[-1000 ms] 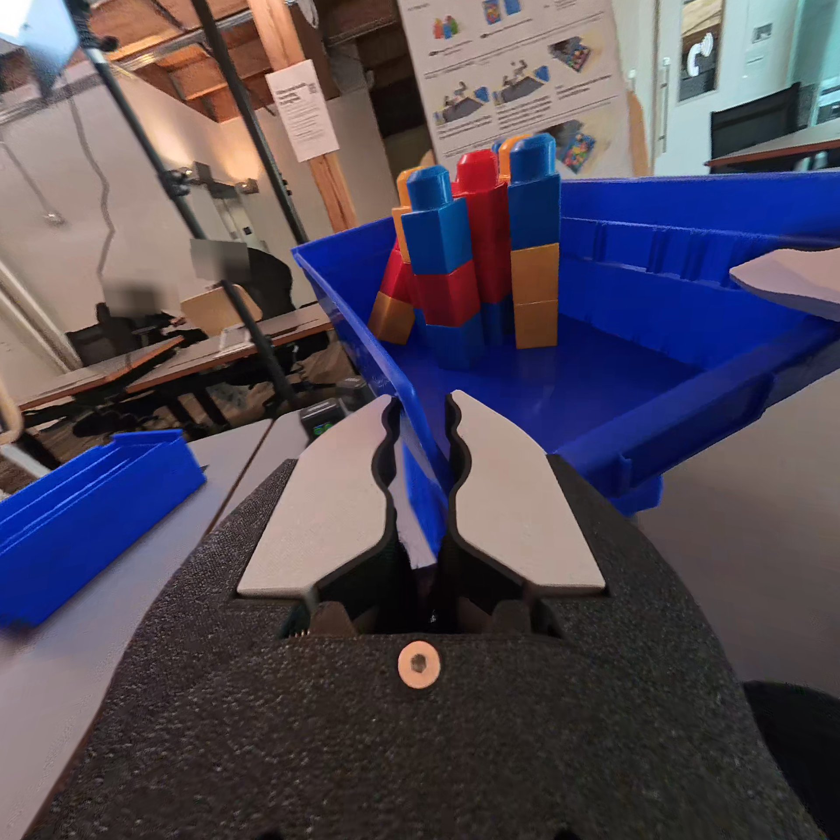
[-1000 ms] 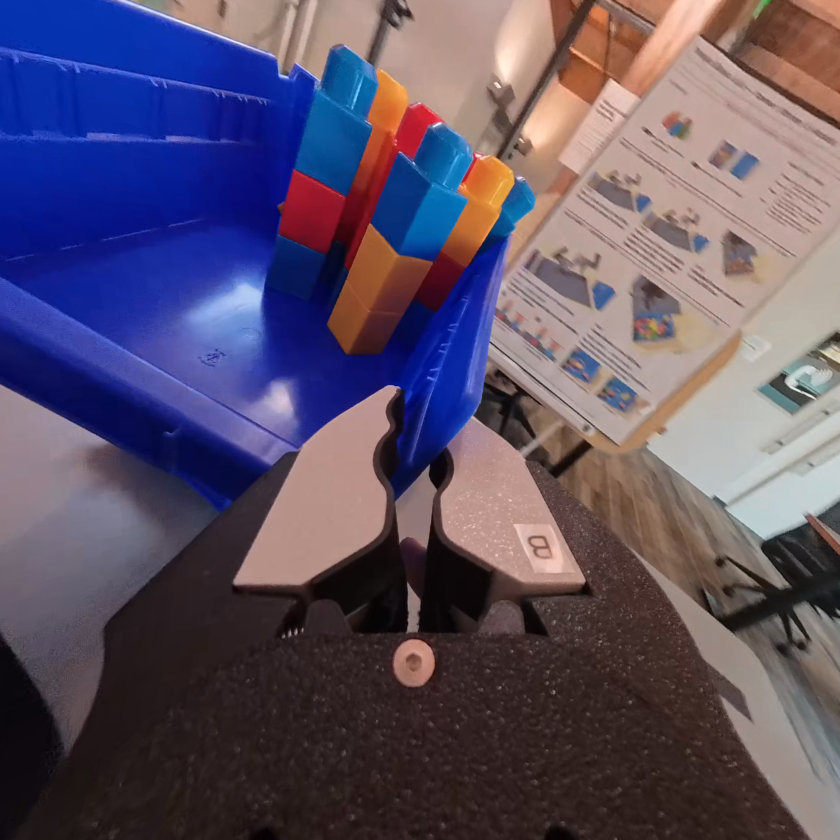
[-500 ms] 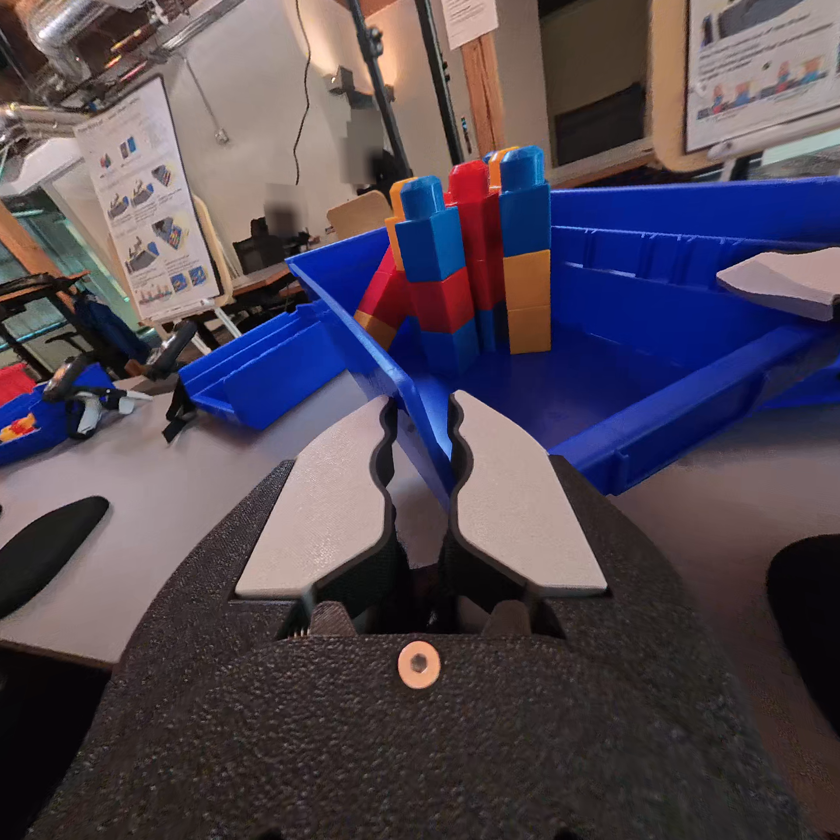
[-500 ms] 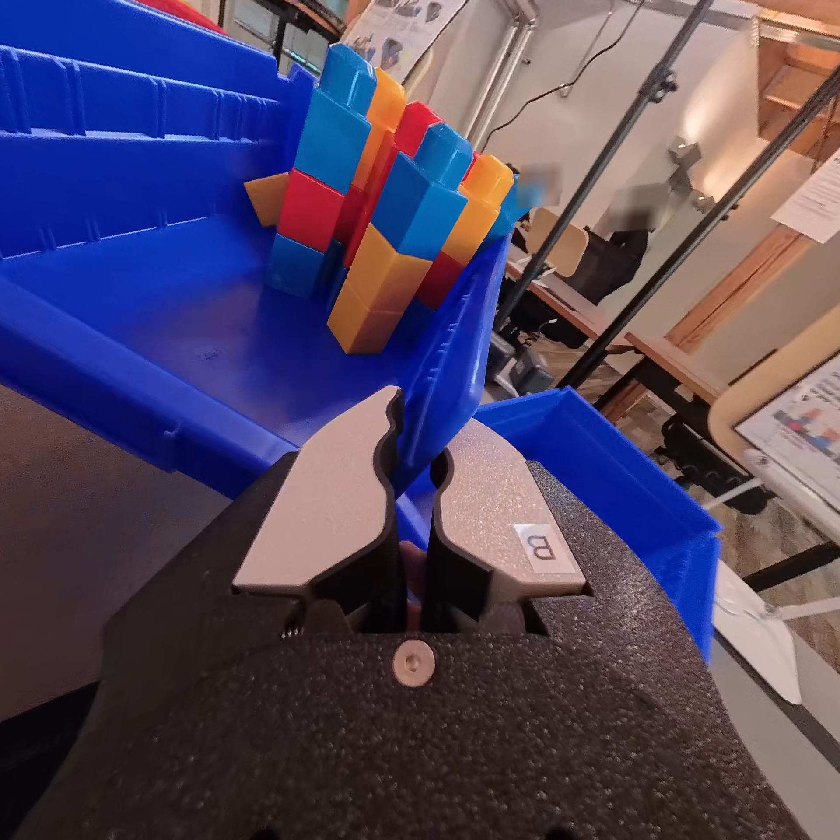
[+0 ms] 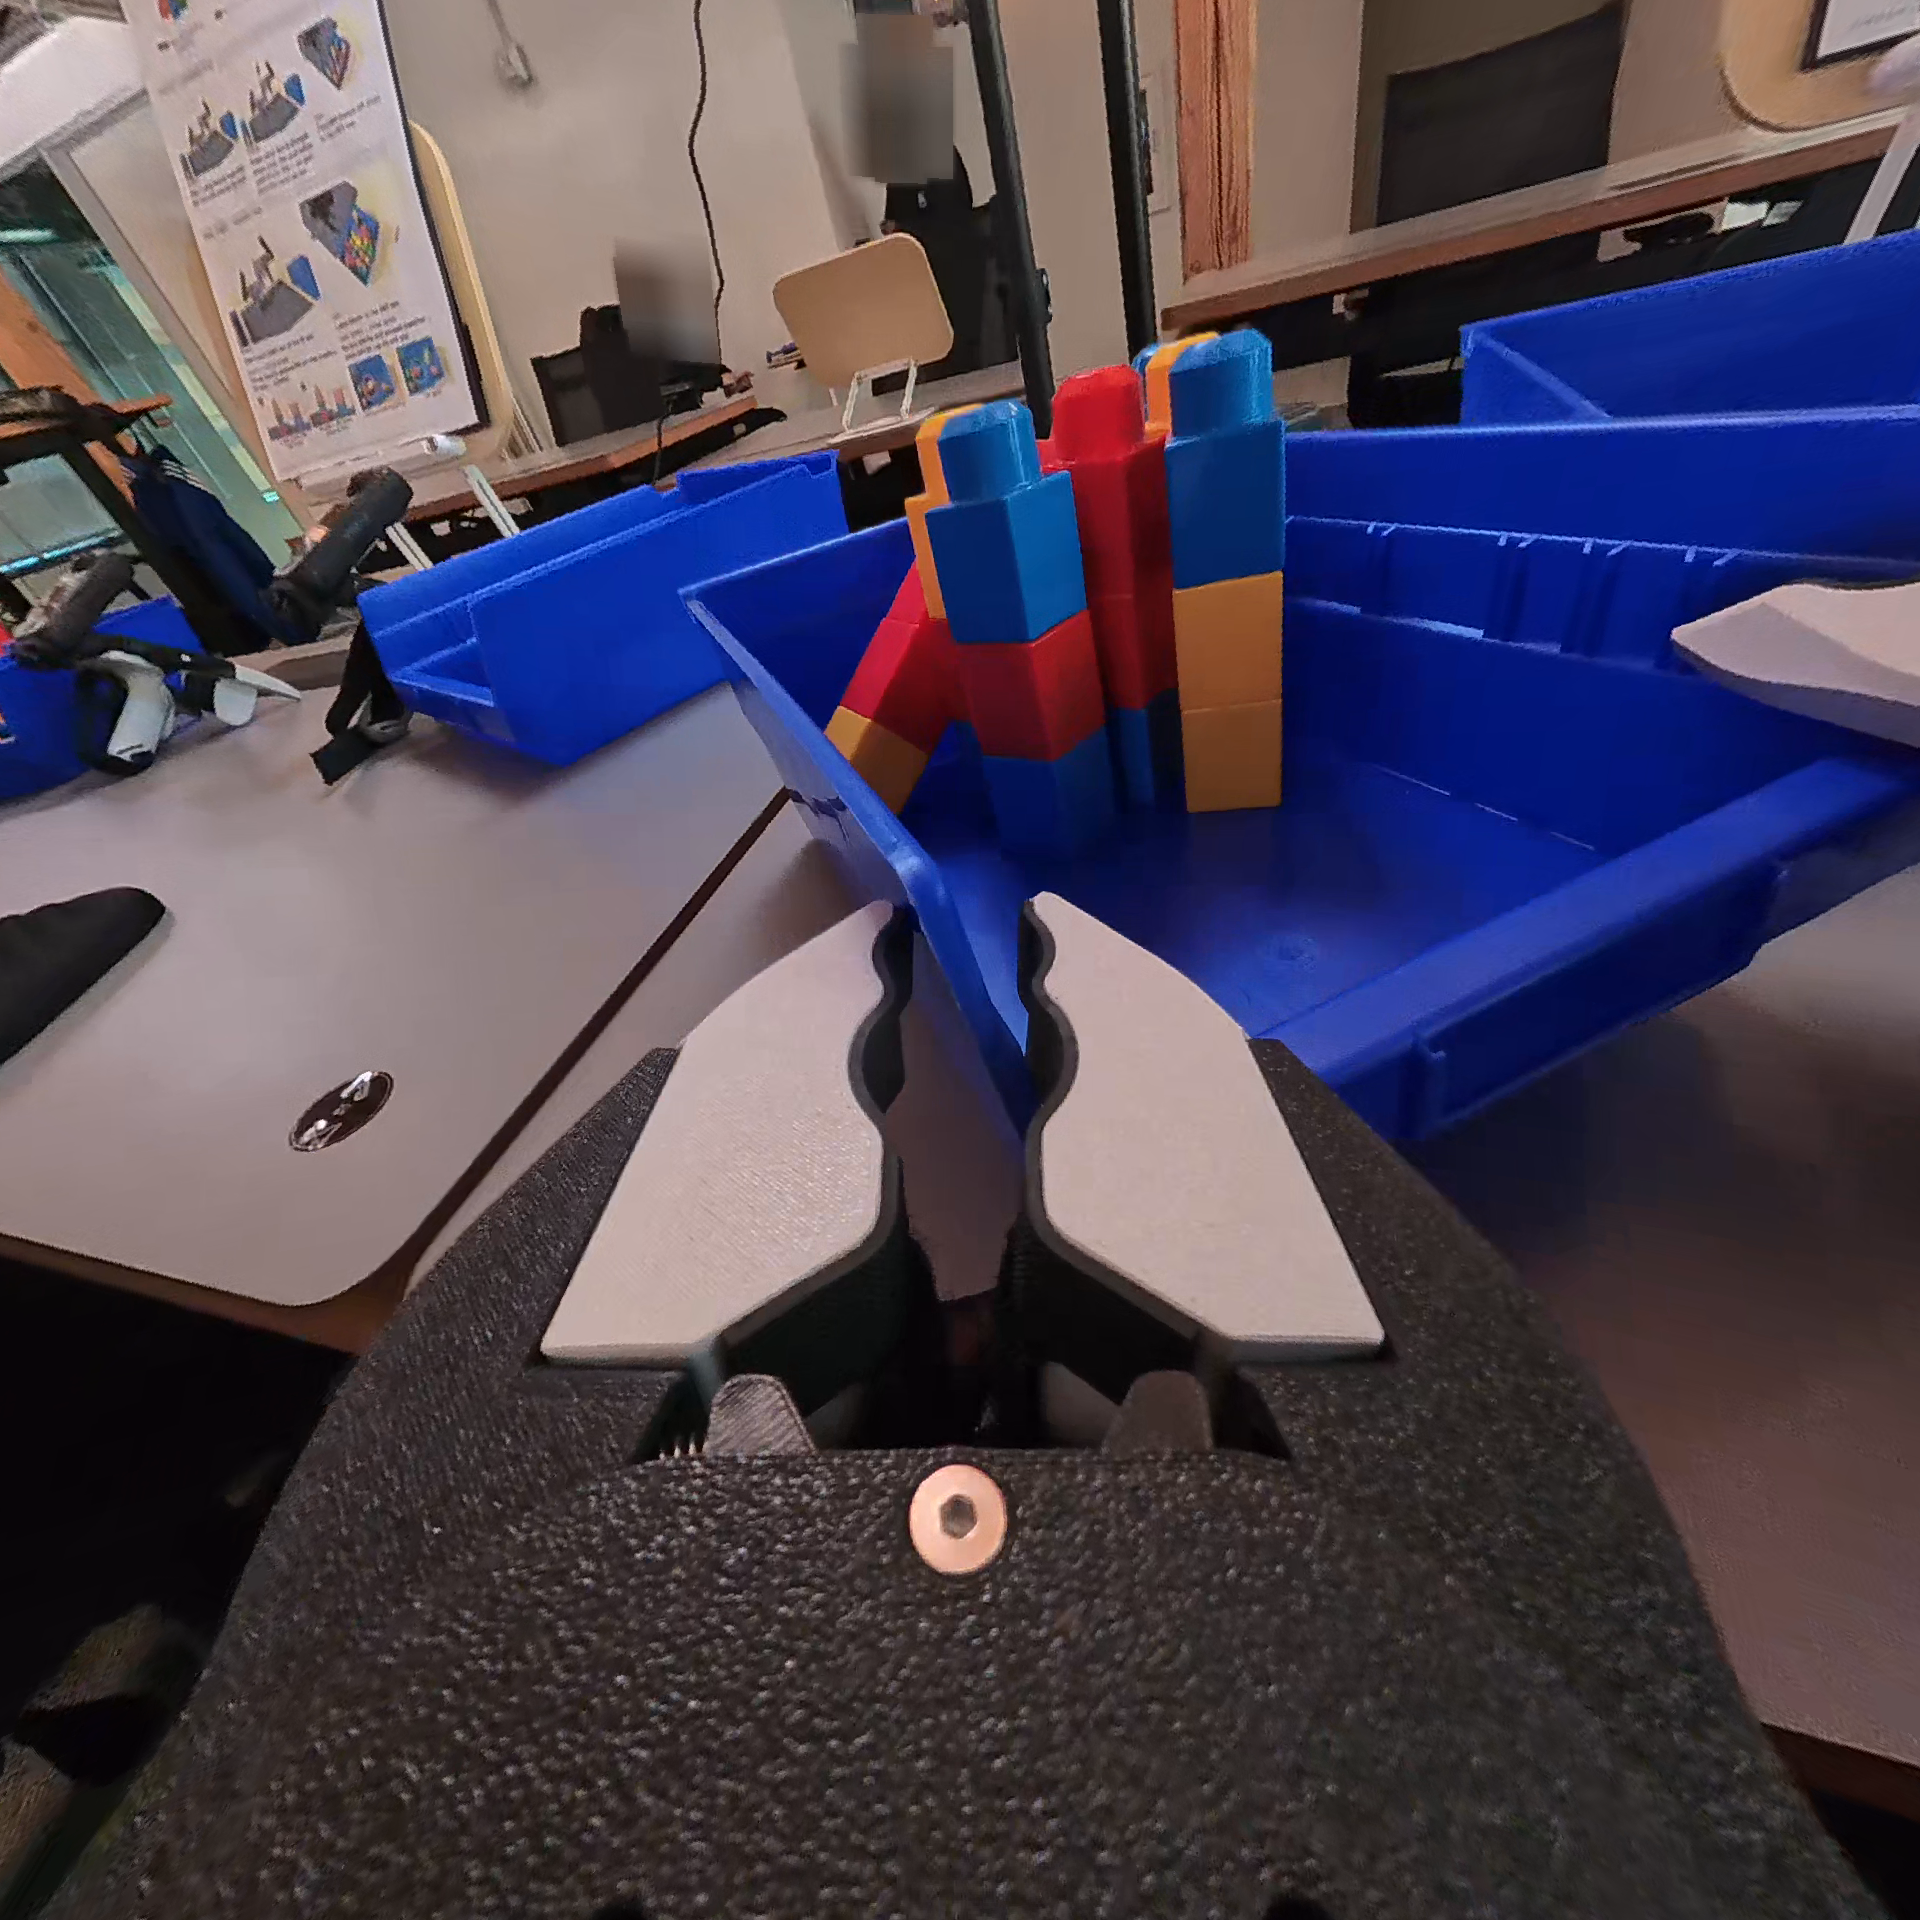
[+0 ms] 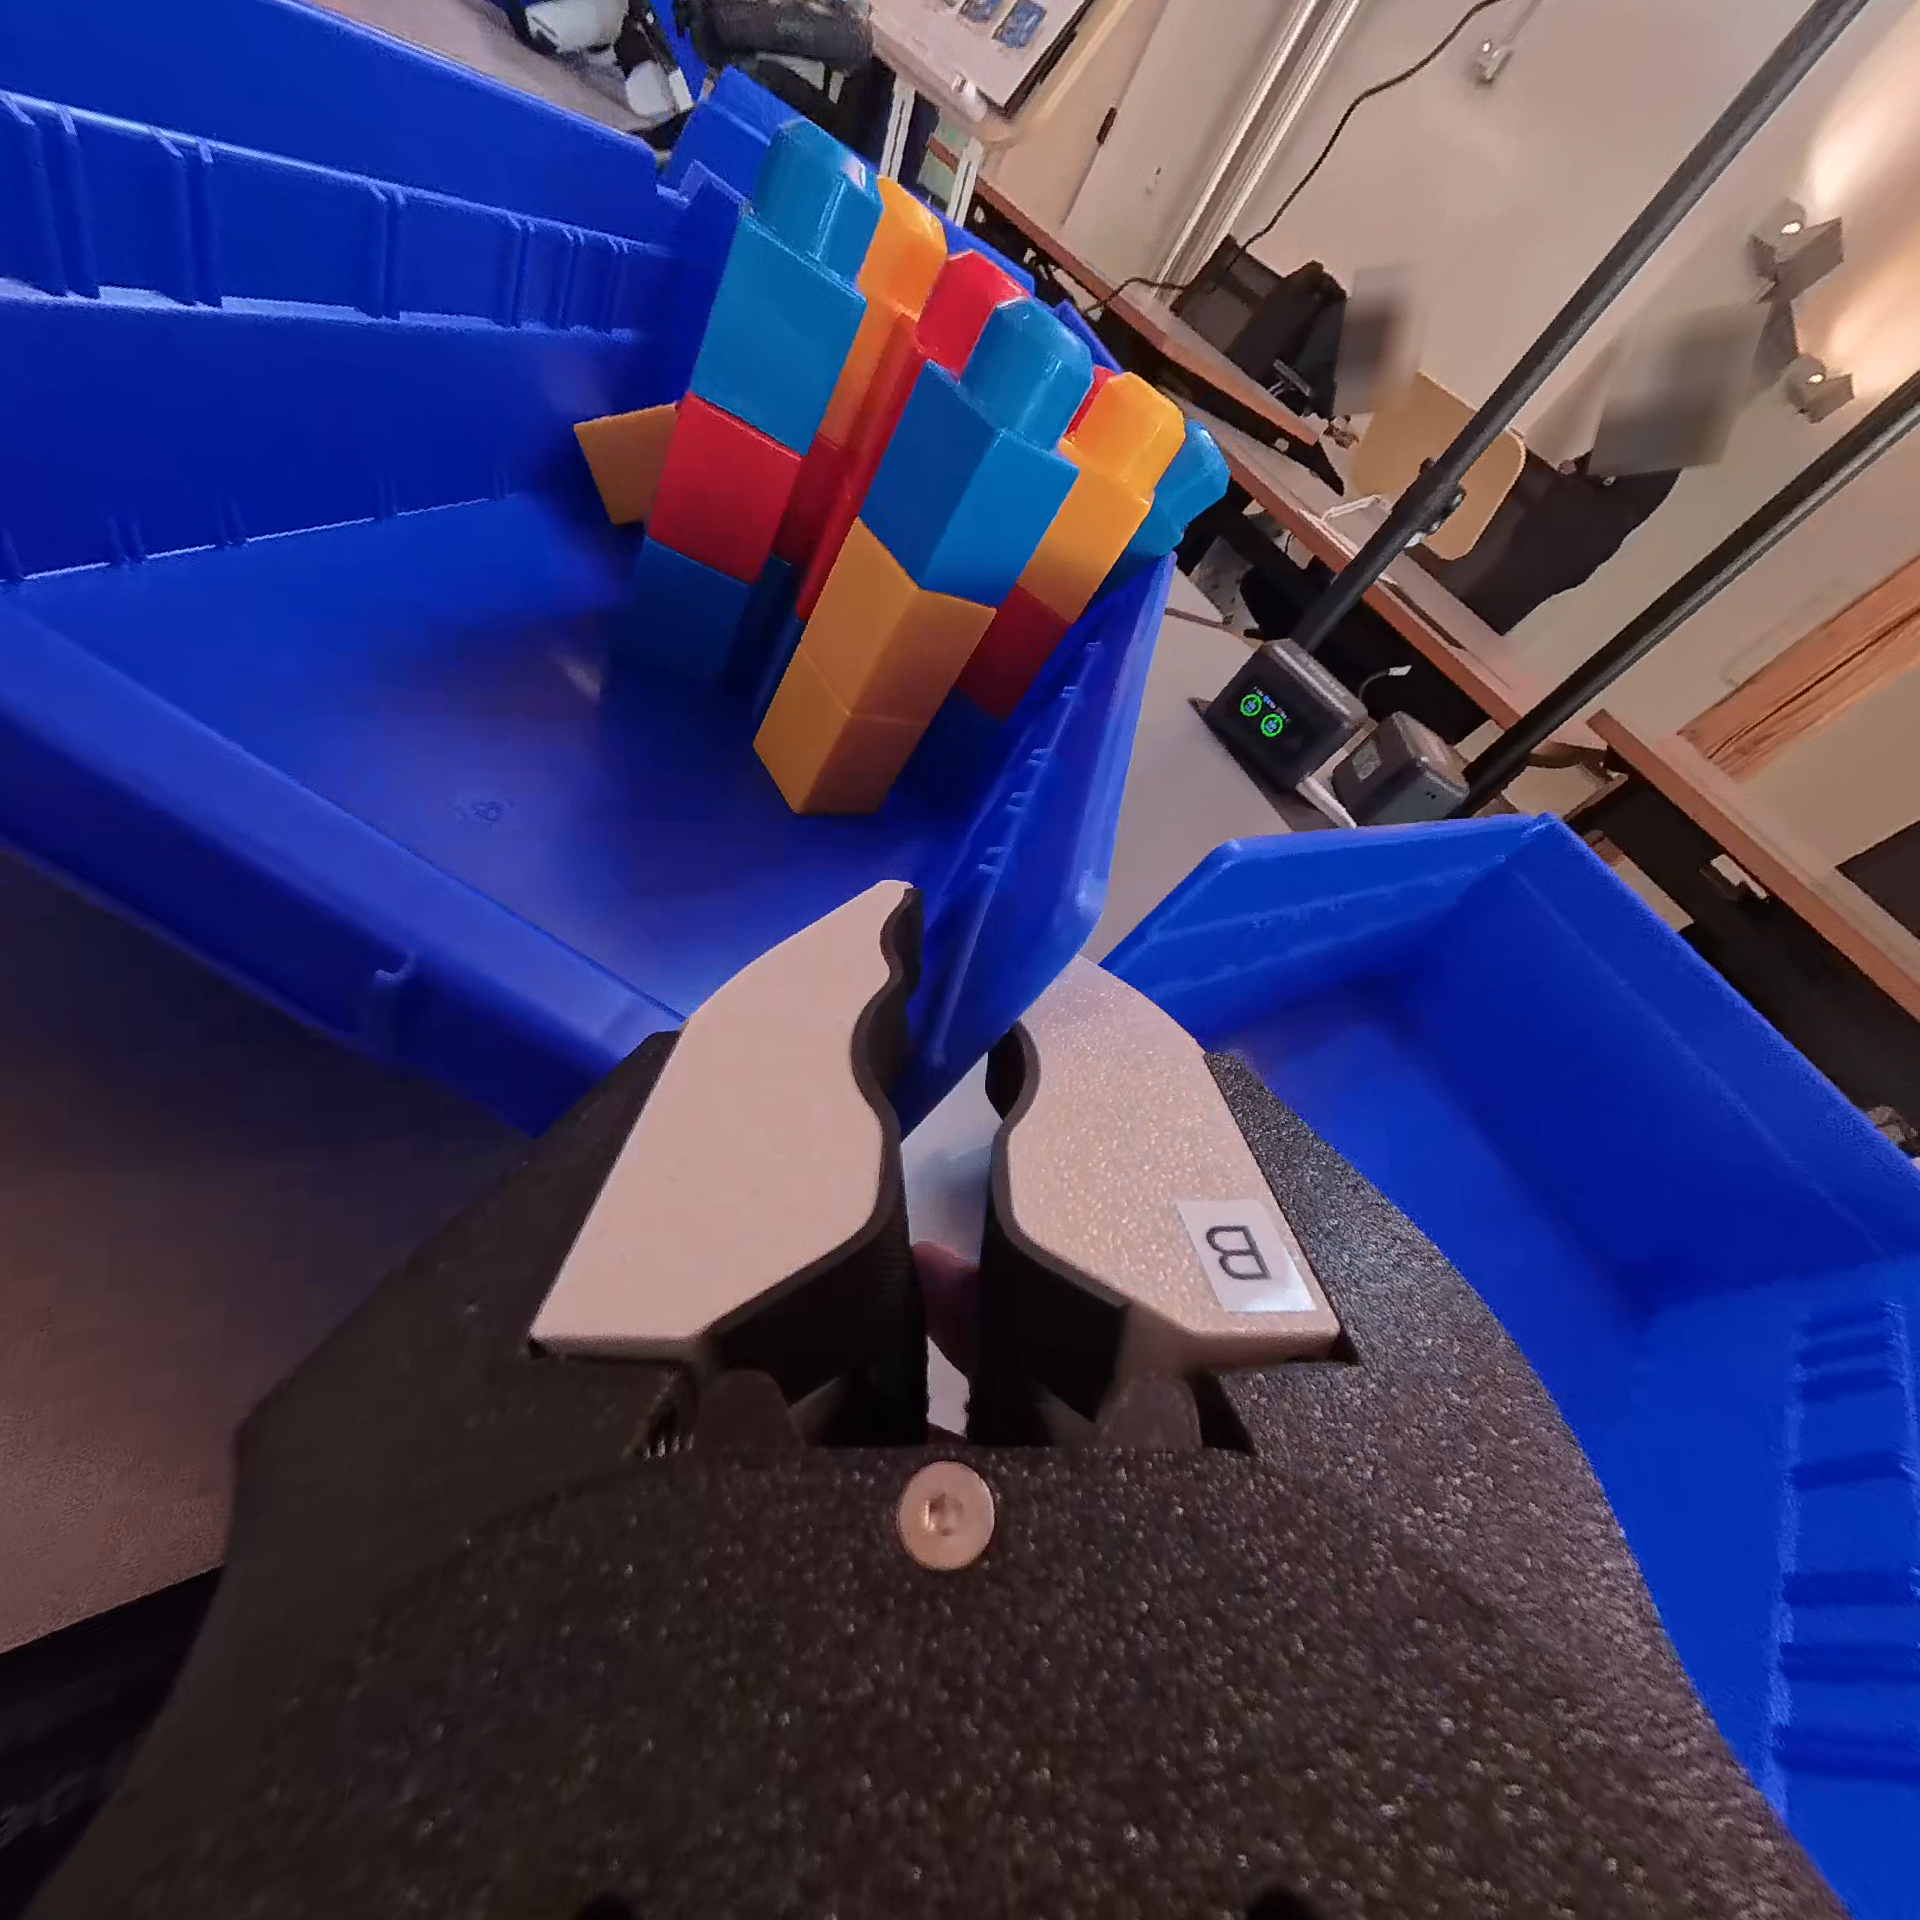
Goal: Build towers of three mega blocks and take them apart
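A blue bin [image 5: 1558, 997] holds several three-block towers of blue, red and yellow mega blocks. A blue-red-blue tower [image 5: 1023, 665] and a yellow-yellow-blue tower [image 5: 1226, 623] stand in front, and one tower [image 5: 894, 717] leans on the bin's wall. My left gripper [image 5: 961, 935] is shut on the bin's left side wall. My right gripper [image 6: 956, 997] is shut on the bin's right side wall [image 6: 1039, 790], and one of its fingers [image 5: 1808, 665] shows in the left wrist view. The towers [image 6: 904, 623] stand close together near the bin's far right corner.
A second blue bin [image 6: 1558, 1091] sits just right of the held one. More blue bins [image 5: 582, 644] lie on the grey table [image 5: 364, 935] at the left and back. A black object [image 5: 62, 945] lies at the left edge. Tripod poles [image 6: 1475, 447] stand behind. Tip to tip, the grippers are about 20 cm apart.
Both grippers kept their hold and swung the bin round, so the room behind slid past. The second blue bin came into the right wrist view. The towers kept their places in the bin.
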A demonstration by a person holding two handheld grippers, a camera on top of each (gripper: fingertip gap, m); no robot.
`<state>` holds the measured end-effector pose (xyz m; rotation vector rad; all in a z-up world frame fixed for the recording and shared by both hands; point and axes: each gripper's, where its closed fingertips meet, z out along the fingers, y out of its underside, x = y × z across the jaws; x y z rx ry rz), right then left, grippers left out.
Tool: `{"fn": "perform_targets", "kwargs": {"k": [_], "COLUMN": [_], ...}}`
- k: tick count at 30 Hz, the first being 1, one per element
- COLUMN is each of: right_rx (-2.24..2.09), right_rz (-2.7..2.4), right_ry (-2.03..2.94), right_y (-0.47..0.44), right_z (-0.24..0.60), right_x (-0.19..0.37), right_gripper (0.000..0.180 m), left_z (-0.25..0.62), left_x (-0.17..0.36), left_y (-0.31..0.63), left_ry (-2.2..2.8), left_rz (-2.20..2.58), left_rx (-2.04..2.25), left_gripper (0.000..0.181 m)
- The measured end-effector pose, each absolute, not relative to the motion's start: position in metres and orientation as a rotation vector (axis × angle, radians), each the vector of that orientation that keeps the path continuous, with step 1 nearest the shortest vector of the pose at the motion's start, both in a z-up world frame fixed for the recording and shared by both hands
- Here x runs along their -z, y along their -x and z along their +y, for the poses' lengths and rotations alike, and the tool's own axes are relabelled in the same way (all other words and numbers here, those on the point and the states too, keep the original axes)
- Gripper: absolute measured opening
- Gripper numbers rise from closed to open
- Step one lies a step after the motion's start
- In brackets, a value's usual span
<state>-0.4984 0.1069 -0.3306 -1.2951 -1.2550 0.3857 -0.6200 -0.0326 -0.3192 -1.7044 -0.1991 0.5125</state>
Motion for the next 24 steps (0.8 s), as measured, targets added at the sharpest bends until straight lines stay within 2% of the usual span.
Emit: {"fn": "perform_targets", "kwargs": {"k": [6, 7, 12, 16, 20, 24], "right_rx": [-0.338, -0.325, -0.365, -0.377, -0.217, -0.135], "right_rz": [-1.31, -1.331, -1.345, -1.131, -0.916, -0.862], "right_ry": [1.395, 1.394, 1.386, 1.393, 1.438, 1.641], "right_y": [0.497, 0.495, 0.474, 0.431, 0.359, 0.304], "right_z": [0.117, 0.116, 0.104, 0.127, 0.182, 0.217], "right_x": [0.351, 0.352, 0.328, 0.282, 0.265, 0.288], "right_gripper": [0.016, 0.023, 0.07, 0.076, 0.085, 0.081], "left_z": [-0.024, -0.024, -0.027, -0.019, -0.001, 0.019], "left_x": [0.336, 0.337, 0.315, 0.288, 0.266, 0.254], "left_y": [0.62, 0.62, 0.618, 0.591, 0.538, 0.496], "left_ry": [1.756, 1.771, 1.8, 1.756, 1.662, 1.61], "left_rz": [-0.115, -0.077, 0.075, 0.057, 0.103, 0.222], "left_rx": [-0.564, -0.577, -0.666, -0.453, -0.133, -0.062], "left_gripper": [0.024, 0.029, 0.076, 0.095, 0.094, 0.086]}}
